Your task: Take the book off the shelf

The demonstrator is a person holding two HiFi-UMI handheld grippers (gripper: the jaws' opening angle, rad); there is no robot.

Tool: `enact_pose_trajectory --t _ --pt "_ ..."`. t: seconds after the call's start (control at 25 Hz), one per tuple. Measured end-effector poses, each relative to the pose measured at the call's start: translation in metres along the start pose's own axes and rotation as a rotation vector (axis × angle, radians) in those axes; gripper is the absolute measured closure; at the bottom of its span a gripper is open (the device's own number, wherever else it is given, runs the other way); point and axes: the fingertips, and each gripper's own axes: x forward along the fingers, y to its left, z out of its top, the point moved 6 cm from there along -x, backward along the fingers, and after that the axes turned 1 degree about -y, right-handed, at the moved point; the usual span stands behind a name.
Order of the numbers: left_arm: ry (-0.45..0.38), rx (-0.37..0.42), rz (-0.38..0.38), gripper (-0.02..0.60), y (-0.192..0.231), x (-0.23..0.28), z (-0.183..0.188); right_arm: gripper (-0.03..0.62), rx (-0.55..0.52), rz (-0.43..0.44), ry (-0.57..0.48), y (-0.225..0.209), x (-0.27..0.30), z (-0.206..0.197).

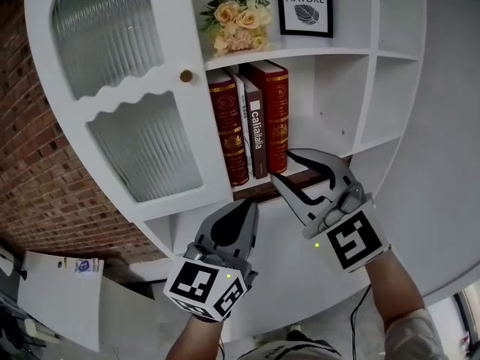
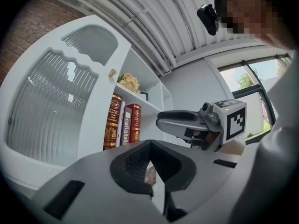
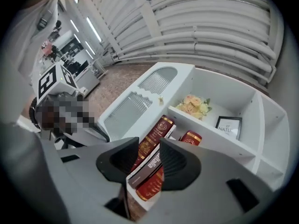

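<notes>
On the white shelf (image 1: 341,55) a brown book lettered "Callaitalia" (image 1: 256,133) stands upright between a red book (image 1: 227,126) on its left and another red book (image 1: 274,111) on its right. My right gripper (image 1: 283,166) is open just in front of these books, apart from them, with nothing between its pads. The right gripper view looks through the parted jaws at the brown book (image 3: 150,162) and the red books (image 3: 156,132). My left gripper (image 1: 241,207) is shut and empty, lower and to the left, below the cabinet door. In the left gripper view the books (image 2: 124,129) stand beyond it.
A cabinet door with ribbed glass (image 1: 124,66) and a brass knob (image 1: 185,76) stands open left of the books. Flowers (image 1: 236,17) and a framed print (image 1: 305,4) sit on the shelf above. A brick wall (image 1: 30,163) is at far left.
</notes>
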Motion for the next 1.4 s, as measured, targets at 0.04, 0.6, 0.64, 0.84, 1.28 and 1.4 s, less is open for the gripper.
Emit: enact_pose_trajectory --t 0.04,0.6,0.64,0.84,1.28,1.4 --pt "-0.007 0.001 0.015 0.571 0.003 0.005 0.003 0.468 -0.023 0.01 0.001 -0.009 0.007 0.0" --pt "-0.038 0.014 0.079 0.571 0.026 0.04 0.006 0.391 -0.31 0.127 0.095 -0.061 0.09 0.004" --pt "-0.039 0.013 0.08 0.571 0.027 0.04 0.007 0.39 -0.319 0.128 0.11 -0.063 0.095 0.005" --pt "-0.046 0.004 0.077 0.571 0.036 0.038 0.007 0.384 -0.325 0.119 0.153 -0.067 0.111 0.012" --pt "-0.056 -0.011 0.058 0.571 0.047 0.038 0.004 0.384 -0.356 0.109 0.287 -0.069 0.131 0.009" --pt "-0.056 -0.019 0.055 0.571 0.05 0.039 0.002 0.384 -0.411 0.104 0.335 -0.068 0.134 0.006"
